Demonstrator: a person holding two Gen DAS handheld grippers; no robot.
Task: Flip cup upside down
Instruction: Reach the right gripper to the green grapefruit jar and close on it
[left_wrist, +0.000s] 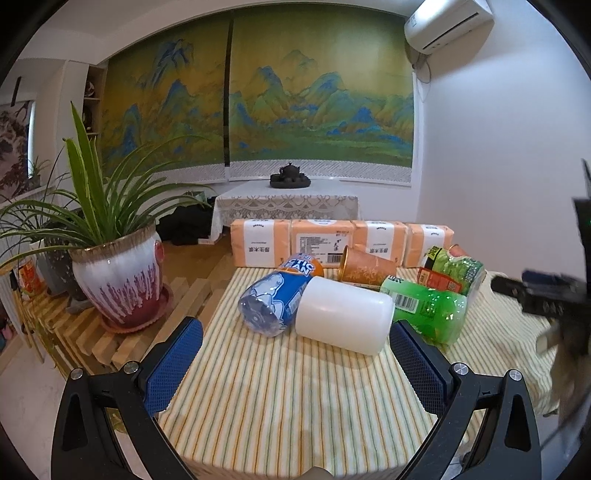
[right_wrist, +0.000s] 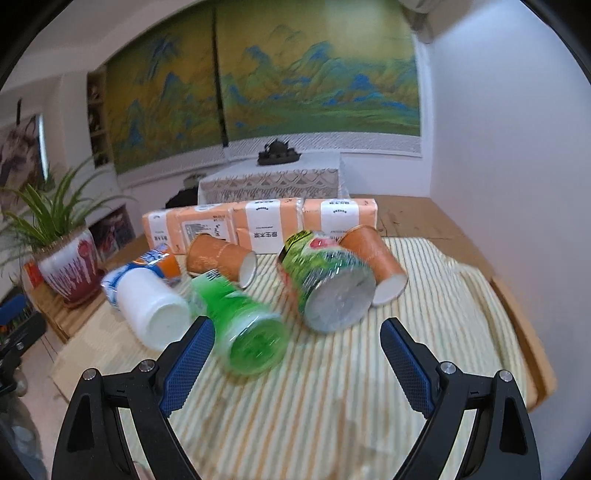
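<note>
Two orange paper cups are seen lying on their sides on the striped cloth, among toppled bottles: the left cup just behind the green bottle, the right cup tucked against the far side of the big green-labelled bottle. The right gripper is held well open with nothing between its blue pads, and the left gripper is likewise spread wide and empty, with the white bottle just ahead of it. Which cup is meant cannot be told yet. For a clean flip, the cup is best taken across its wall near the middle, gently so the paper is not crushed, lifted clear of the neighbouring bottles, then rolled rim-down onto open cloth.
</note>
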